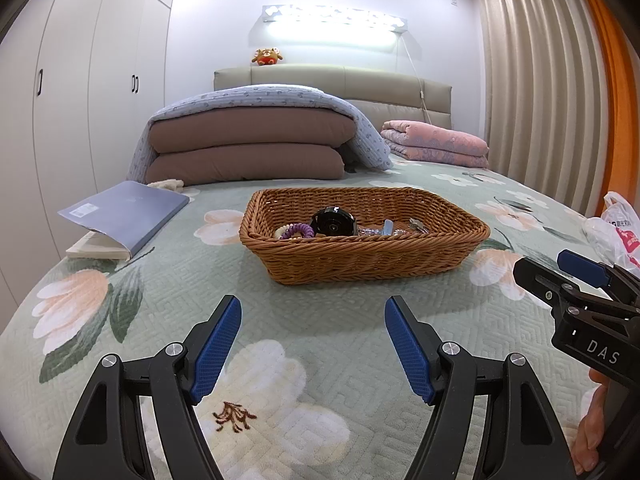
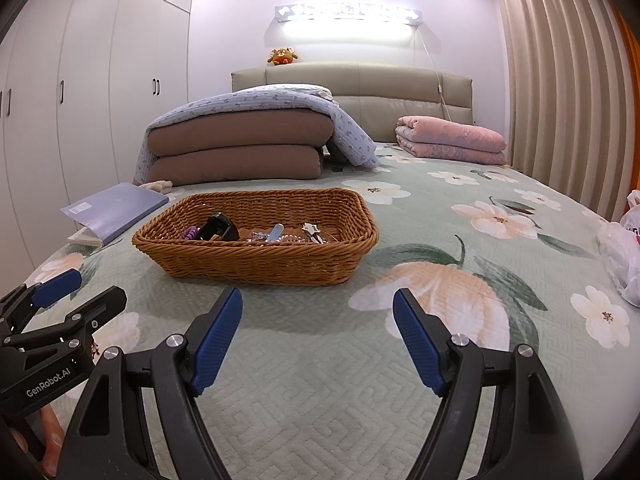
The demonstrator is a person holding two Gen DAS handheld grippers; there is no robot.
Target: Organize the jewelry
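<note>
A brown wicker basket (image 1: 360, 258) stands on the flowered bed cover, also in the right wrist view (image 2: 256, 258). It holds a black round case (image 1: 333, 222), a purple coil hair tie (image 1: 298, 232), a beaded bracelet (image 1: 282, 229) and several small silvery pieces (image 2: 310, 232). My left gripper (image 1: 313, 318) is open and empty, low over the cover just short of the basket. My right gripper (image 2: 318, 312) is open and empty, in front of the basket's right end. Each gripper shows at the edge of the other's view.
A blue-grey book (image 1: 120, 216) lies open, face down, left of the basket. Folded brown quilts under a blue blanket (image 1: 248, 148) and a pink folded blanket (image 1: 436, 144) lie near the headboard. A white plastic bag (image 1: 612, 232) sits at the right edge of the bed.
</note>
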